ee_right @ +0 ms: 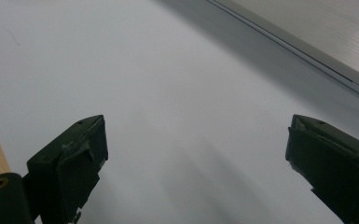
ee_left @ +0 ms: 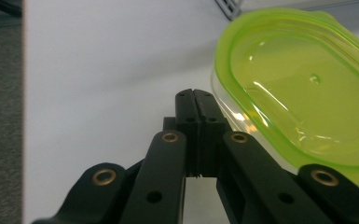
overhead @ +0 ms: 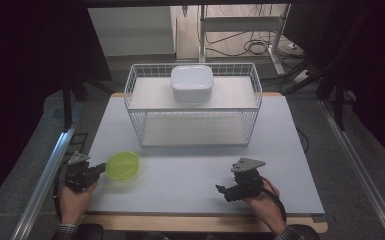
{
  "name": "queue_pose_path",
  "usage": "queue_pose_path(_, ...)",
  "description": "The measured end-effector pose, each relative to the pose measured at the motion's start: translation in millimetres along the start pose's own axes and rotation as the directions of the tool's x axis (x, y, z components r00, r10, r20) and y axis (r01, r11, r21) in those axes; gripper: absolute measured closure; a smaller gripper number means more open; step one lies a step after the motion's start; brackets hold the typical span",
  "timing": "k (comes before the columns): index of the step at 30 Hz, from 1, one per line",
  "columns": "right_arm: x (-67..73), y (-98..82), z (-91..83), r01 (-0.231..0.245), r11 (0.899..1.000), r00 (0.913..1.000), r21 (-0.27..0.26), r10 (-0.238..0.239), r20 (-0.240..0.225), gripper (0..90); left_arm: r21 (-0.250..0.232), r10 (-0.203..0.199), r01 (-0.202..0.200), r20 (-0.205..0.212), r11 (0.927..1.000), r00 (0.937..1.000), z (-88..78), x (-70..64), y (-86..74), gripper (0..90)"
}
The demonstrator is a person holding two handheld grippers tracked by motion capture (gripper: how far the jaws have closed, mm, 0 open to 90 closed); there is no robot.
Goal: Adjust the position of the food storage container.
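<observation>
Green see-through plastic, that's the lime container (overhead: 123, 165) sitting on the pale worktop (overhead: 190, 185), out in front of the white wire rack (overhead: 193, 104) and off toward the rack's left end. From the left gripper view the container (ee_left: 303, 88) looks like a shallow oval tub with a bright green lid or rim over a clear body, lying flat.

Left tongs (overhead: 99, 168) are just beside the container, on the side away from the rack's middle, tips pointing at it. In their own view the left tongs (ee_left: 195, 95) are pressed fully together with nothing between them, and the tips sit right next to the container's clear edge; can't honestly tell whether they touch it. The person's left hand (overhead: 75, 197) holds that gripper near the worktop's front edge.

Right tongs (overhead: 222, 190) are well apart from the container, in front of the rack's right half, held by the right hand (overhead: 262, 200). In their view the right tongs (ee_right: 196, 158) are spread wide over bare worktop, empty.

On the rack's upper shelf, about the middle, sits a white rounded-square box (overhead: 191, 82). The lower shelf looks bare.
</observation>
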State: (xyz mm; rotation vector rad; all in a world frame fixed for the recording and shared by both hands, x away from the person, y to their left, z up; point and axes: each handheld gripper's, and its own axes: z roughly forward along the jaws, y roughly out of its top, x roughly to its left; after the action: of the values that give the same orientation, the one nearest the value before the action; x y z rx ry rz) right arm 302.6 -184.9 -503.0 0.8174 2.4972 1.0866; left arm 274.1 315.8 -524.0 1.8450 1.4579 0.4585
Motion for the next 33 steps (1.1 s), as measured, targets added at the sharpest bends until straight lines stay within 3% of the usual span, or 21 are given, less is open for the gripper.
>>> queue_pose_path(6,1.0,-0.1,1.2,0.004,1.0,1.0,0.007,-0.004,-0.001,5.6,0.022,0.014,-0.014,0.028,0.9997,0.9995,6.2,-6.8,0.4,90.0)
queue_pose_path(16,2.4,0.0,3.0,0.009,1.0,1.0,0.015,-0.009,-0.003,5.6,0.051,0.004,-0.009,0.087,0.9987,0.9962,17.6,-9.2,-0.8,90.0)
queue_pose_path(33,4.1,0.0,6.4,0.015,1.0,0.9999,0.026,-0.015,-0.003,5.6,0.083,0.064,-0.082,0.203,0.9932,0.977,41.7,-38.4,8.2,90.0)
